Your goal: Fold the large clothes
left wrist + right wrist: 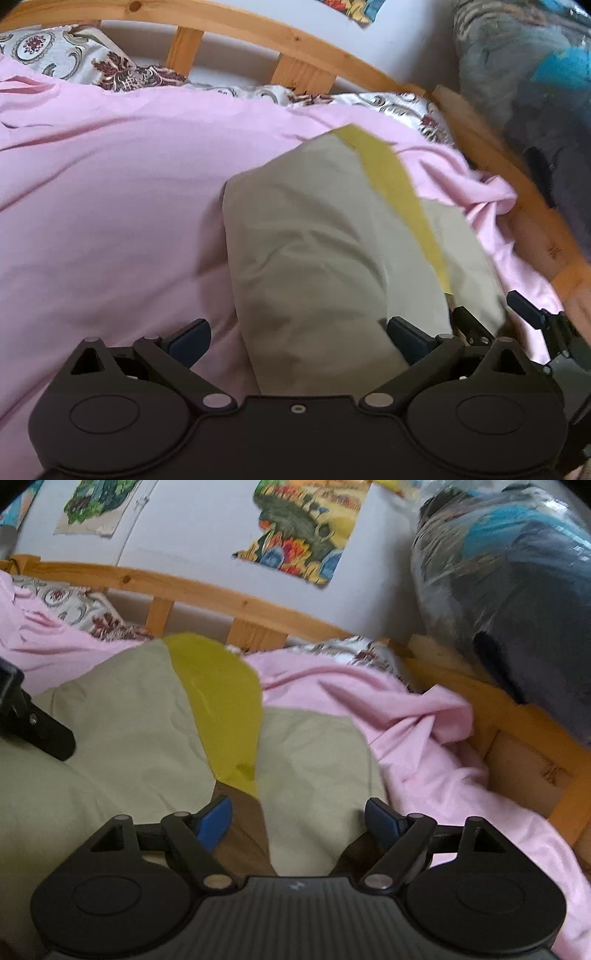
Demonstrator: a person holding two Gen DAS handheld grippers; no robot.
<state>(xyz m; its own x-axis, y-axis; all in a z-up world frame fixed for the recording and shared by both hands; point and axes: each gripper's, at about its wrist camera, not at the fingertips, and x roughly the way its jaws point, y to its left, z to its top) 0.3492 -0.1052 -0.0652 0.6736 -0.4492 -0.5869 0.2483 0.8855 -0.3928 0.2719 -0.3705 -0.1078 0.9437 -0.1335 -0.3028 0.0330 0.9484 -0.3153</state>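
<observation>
Garment (314,240), beige with a yellow stripe (395,184), lies folded on the pink sheet (110,203) of the bed (229,26), under the left gripper (297,338) and right gripper (299,821), both spread and pinching nothing

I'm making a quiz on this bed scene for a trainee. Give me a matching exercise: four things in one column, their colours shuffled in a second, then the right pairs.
Things:
1. bedsheet
2. stripe on the garment
3. bed frame rail
4. main cloth of the garment

Colours:
A. pale beige-green
B. pink
C. orange-brown wood
D. yellow-green

Pairs: 1-B, 2-D, 3-C, 4-A
</observation>
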